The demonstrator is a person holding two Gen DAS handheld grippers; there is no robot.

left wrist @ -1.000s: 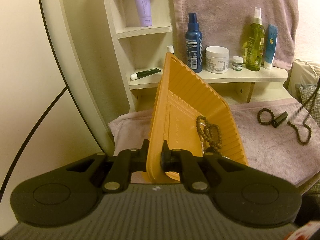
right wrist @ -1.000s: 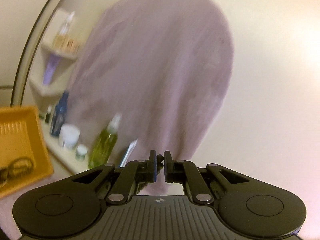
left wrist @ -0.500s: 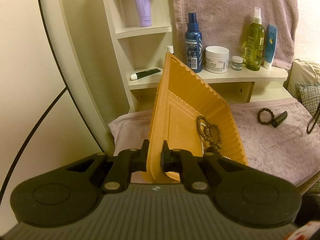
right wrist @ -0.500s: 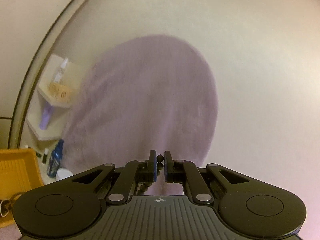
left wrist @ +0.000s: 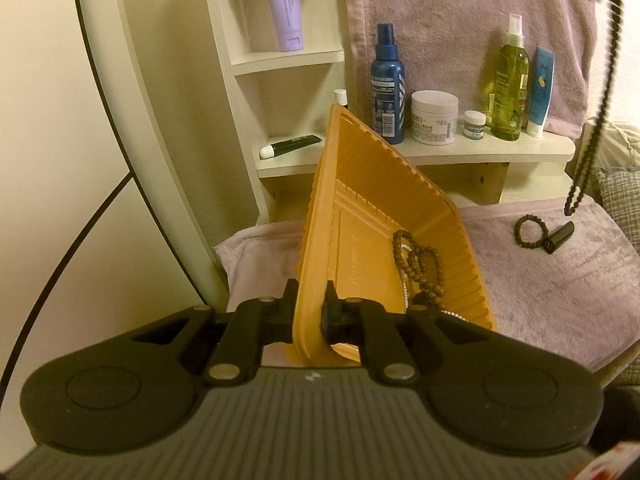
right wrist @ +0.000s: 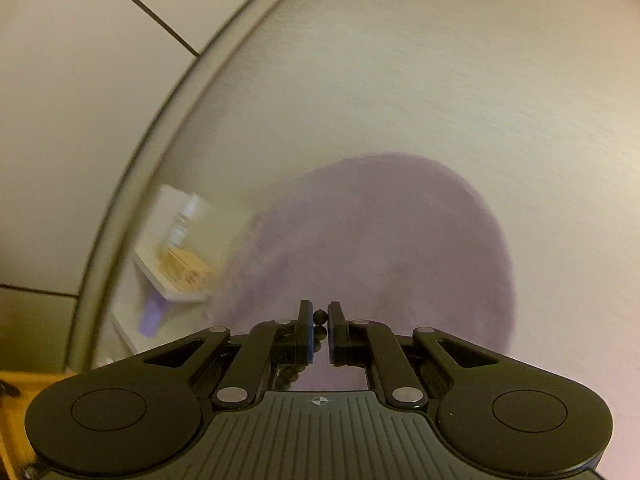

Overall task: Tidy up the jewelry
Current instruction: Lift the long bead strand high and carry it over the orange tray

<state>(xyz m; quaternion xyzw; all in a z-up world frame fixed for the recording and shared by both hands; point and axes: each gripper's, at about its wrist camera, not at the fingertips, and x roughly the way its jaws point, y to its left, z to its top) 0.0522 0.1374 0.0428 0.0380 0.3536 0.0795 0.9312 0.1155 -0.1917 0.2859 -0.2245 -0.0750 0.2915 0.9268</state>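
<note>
The left gripper [left wrist: 311, 312] has its jaws clamped on the near rim of an orange tray [left wrist: 384, 200], holding the tray tilted steeply so that one corner points up toward the shelves. A heap of brown bead strings [left wrist: 420, 264] lies low inside the tray, with a thin pale chain beside it. The tray hangs over a mauve towel [left wrist: 560, 280] spread on the table.

Farther right on that towel rests a small beaded bracelet [left wrist: 530, 232], touching a short black tube [left wrist: 560, 237].

On the shelf [left wrist: 440, 150] behind the tray stand a blue spray bottle [left wrist: 387, 96], a white jar [left wrist: 434, 118], a tiny jar, a green spray bottle [left wrist: 510, 88] and a blue and white tube. A lilac tube [left wrist: 282, 4] stands on a higher shelf, and another mauve towel hangs behind the bottles.

The right gripper [right wrist: 319, 326] has its jaws nearly closed on a dark bead necklace [right wrist: 319, 316], with beads showing between the pads and trailing below. In the left wrist view the same necklace [left wrist: 596, 112] dangles as a long strand down the right edge, its lower end hanging above the bracelet. The right wrist view is blurred, showing mostly pale wall and the hanging towel.
</note>
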